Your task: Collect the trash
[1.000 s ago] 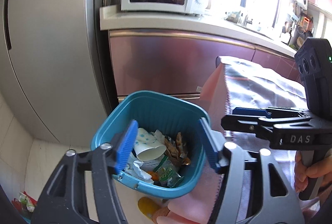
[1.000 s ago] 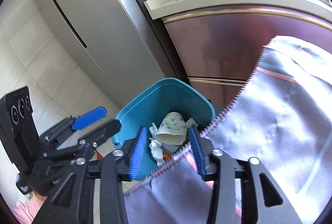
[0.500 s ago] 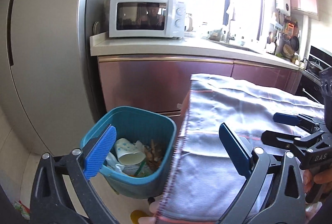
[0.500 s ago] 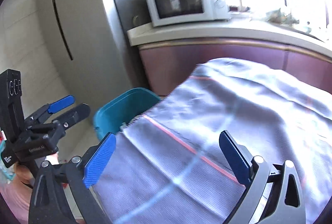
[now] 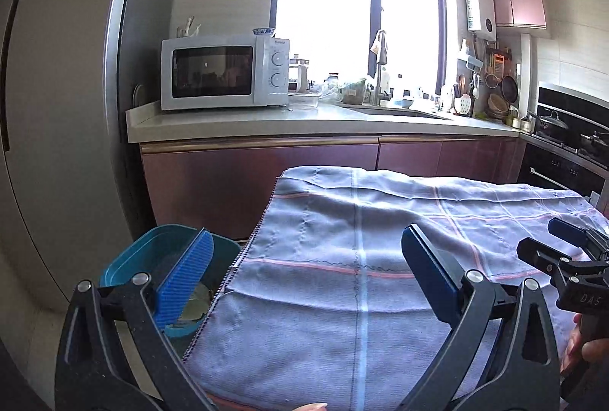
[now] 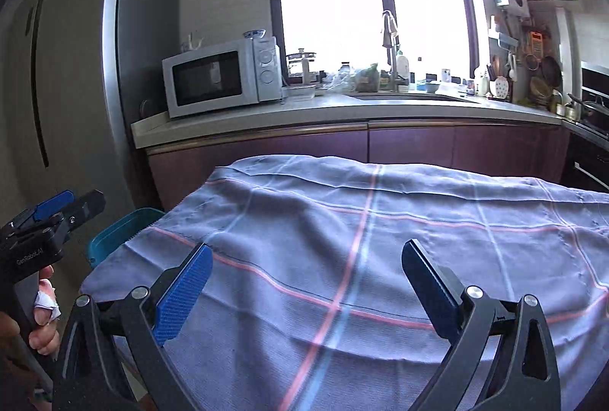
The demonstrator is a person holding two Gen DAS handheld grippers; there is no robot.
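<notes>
Left gripper [image 5: 312, 281]: jaws spread wide, holding nothing. Right gripper [image 6: 304, 281]: likewise spread, empty. Blue bin [image 5: 152, 251]: lower left of frame, behind the left finger, beside the striped cloth [image 5: 380, 239] filling the centre.

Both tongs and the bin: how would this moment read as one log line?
left tongs: open, empty | right tongs: open, empty | bin: beside table | cloth: bare

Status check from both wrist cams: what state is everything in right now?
Left tongs: open, empty.
Right tongs: open, empty.
Teal bin: lidless, upright, beside the table; contents mostly hidden.
Checked cloth: spread flat over the table, no trash on it.
Microwave: door shut.
</notes>
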